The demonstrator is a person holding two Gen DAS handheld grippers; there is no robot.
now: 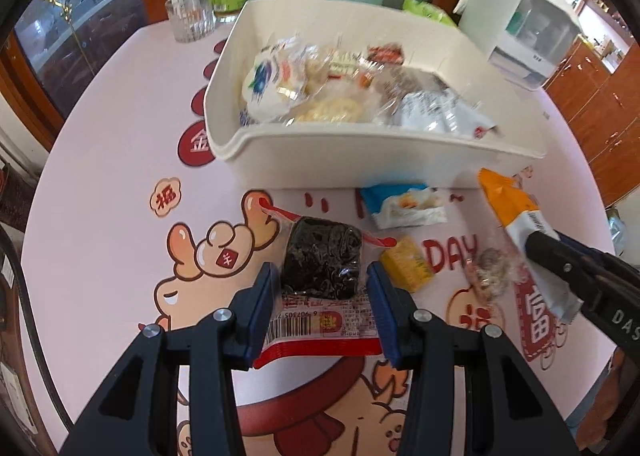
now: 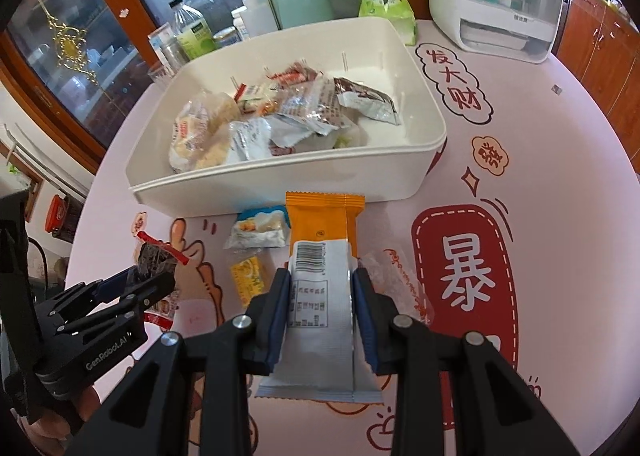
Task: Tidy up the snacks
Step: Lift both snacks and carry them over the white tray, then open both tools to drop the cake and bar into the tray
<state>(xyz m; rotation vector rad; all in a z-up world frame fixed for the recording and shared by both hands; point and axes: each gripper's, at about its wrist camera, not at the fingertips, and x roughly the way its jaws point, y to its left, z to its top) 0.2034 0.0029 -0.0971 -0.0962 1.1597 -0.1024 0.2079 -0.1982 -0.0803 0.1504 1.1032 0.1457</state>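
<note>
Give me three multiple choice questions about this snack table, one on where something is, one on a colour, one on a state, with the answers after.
1. Where does the small yellow packet lie?
A. inside the white bin
B. on the table in front of the bin
C. on the white appliance

2. What colour is the top end of the packet in the right tongs?
A. orange
B. purple
C. black

3. What are the left tongs doing?
A. hanging open with nothing between them
B. gripping a glass
C. gripping a dark snack pack

Answers: 1 B, it lies on the pink table short of the white bin. 2 A, the orange and white packet shows an orange end. 3 C, the pads press the dark snack pack.
</note>
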